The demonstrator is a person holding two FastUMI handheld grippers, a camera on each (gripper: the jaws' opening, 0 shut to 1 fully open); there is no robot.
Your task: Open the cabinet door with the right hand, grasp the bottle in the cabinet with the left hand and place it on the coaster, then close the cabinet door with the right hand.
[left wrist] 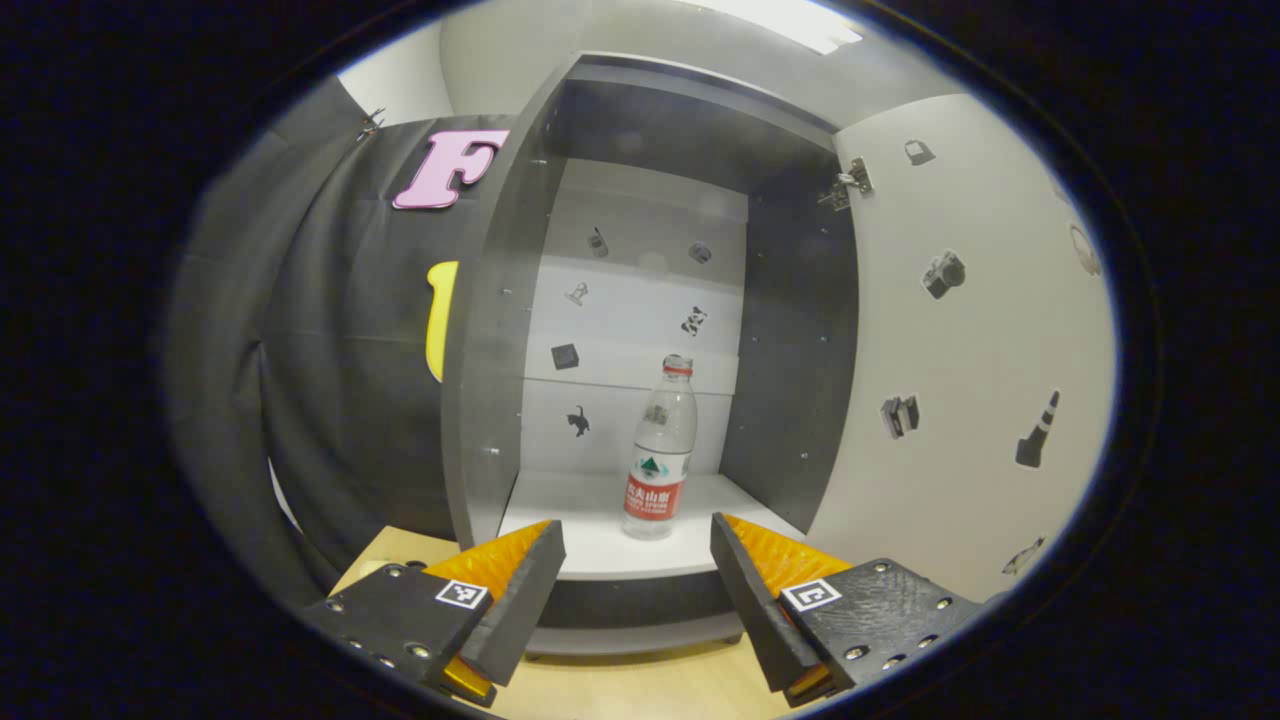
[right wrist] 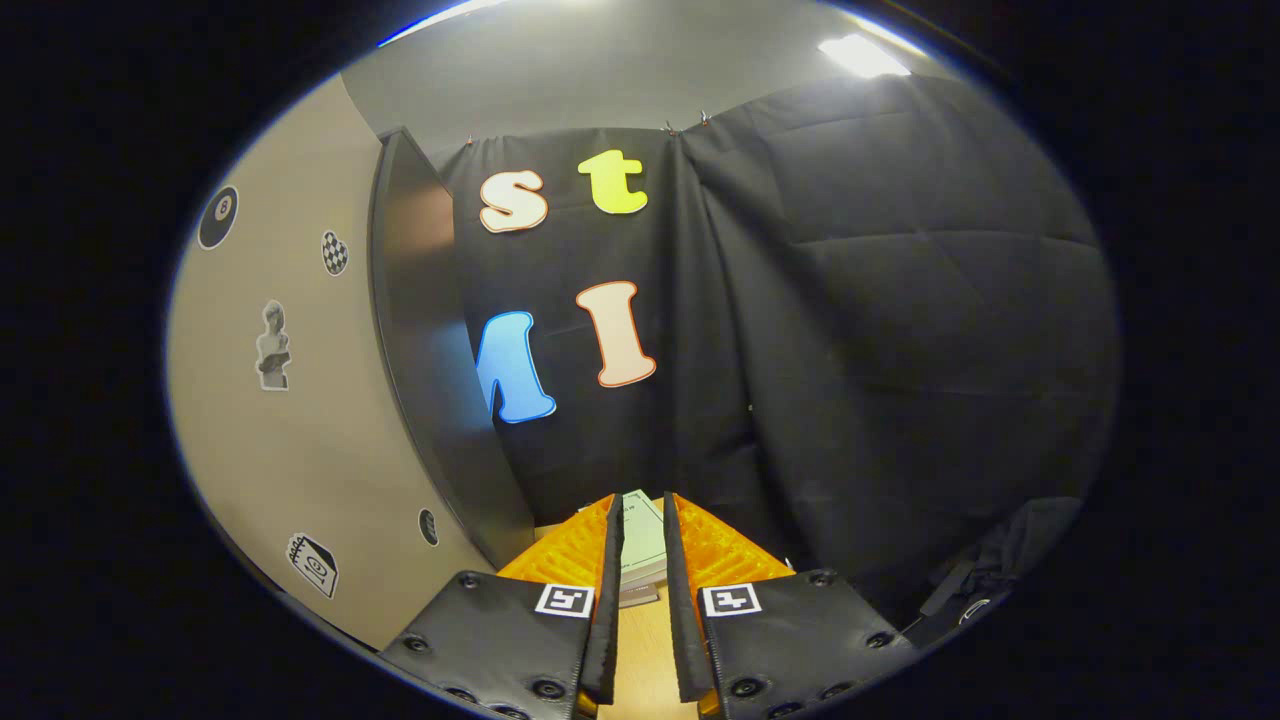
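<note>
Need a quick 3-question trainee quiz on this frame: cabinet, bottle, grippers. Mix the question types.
1. True or false: the cabinet door is open.
2. Multiple choice: where is the bottle? A) upright on the cabinet floor B) lying on the table C) held between the left gripper's fingers
3. Fill in: in the left gripper view, the left gripper is ____, with the bottle ahead of the gap between its fingers.

Key
1. True. The door stands swung out to the right, showing the inside.
2. A. It stands upright, cap on, untouched.
3. Open. By contrast, the right gripper has its fingers nearly together, with nothing between them.
</note>
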